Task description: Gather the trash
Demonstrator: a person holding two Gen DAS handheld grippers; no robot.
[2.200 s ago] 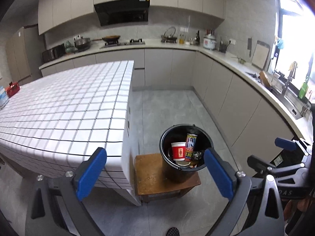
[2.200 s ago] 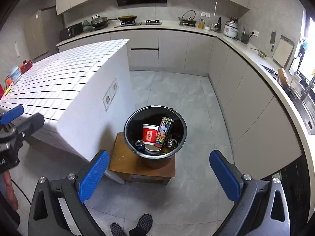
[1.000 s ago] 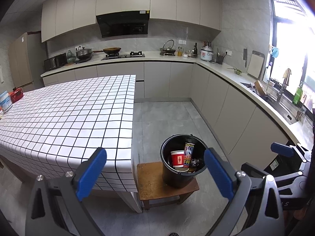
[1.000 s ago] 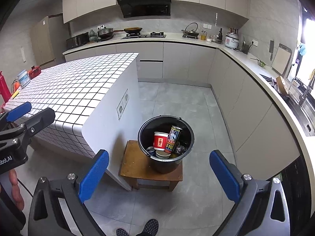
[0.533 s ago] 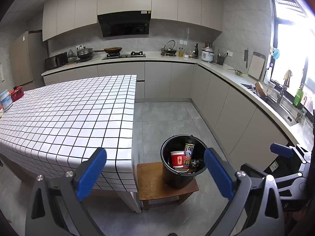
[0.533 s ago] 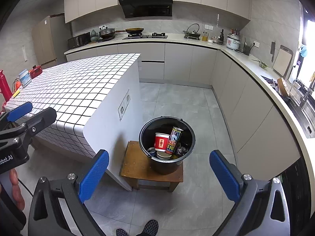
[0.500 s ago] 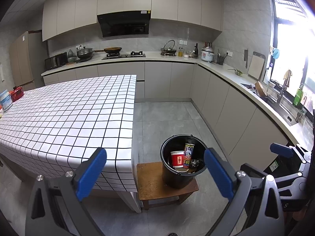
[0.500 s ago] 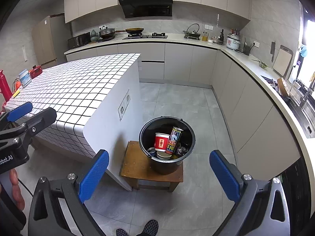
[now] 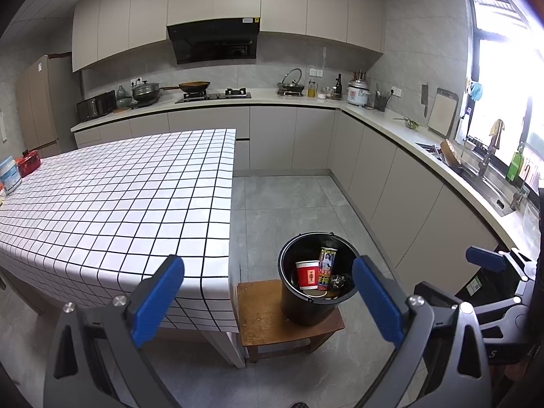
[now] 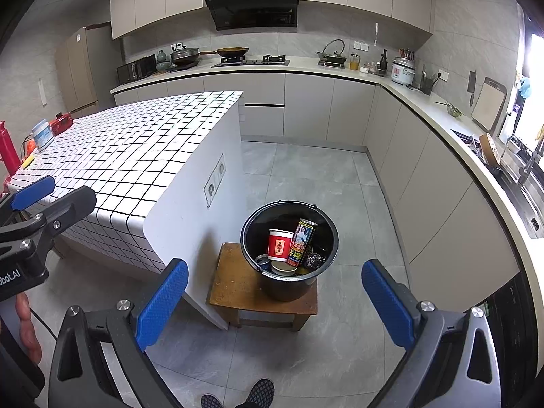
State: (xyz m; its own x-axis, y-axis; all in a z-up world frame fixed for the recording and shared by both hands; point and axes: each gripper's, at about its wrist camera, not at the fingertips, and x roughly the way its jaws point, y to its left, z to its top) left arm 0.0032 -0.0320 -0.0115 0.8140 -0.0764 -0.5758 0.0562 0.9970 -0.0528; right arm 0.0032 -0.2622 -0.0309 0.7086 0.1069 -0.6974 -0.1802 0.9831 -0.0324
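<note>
**A:** Where does the trash sit, and how do we hold each tool?

**B:** The trash lies in the black bucket (image 10: 289,238), a smooth round pail standing at the right edge of a low wooden stool (image 10: 234,282) on the floor, just beside the end wall of the tiled bench (image 10: 136,136). Inside we see a red paper cup (image 10: 279,244) upright, a tall printed can (image 10: 301,242) leaning on the wall, a crumpled shiny wad (image 10: 314,260) and flat round lids at the bottom. The left tool (image 9: 268,301) and the right tool (image 10: 275,301) are both spread wide, holding nothing, well above the bucket.

**A:** What could go wrong from here?

**B:** We judge the bucket top-light and its base close to the stool's right edge; a push on the rim could tip or slide it off. The thin cup would probably crush under a hard pinch, and the glossy cylindrical can may slip between the blue ribbed pads (image 10: 159,301). The bench's white gridded top shows no loose trash near its front corner; items at its far left edge are too small to identify.
</note>
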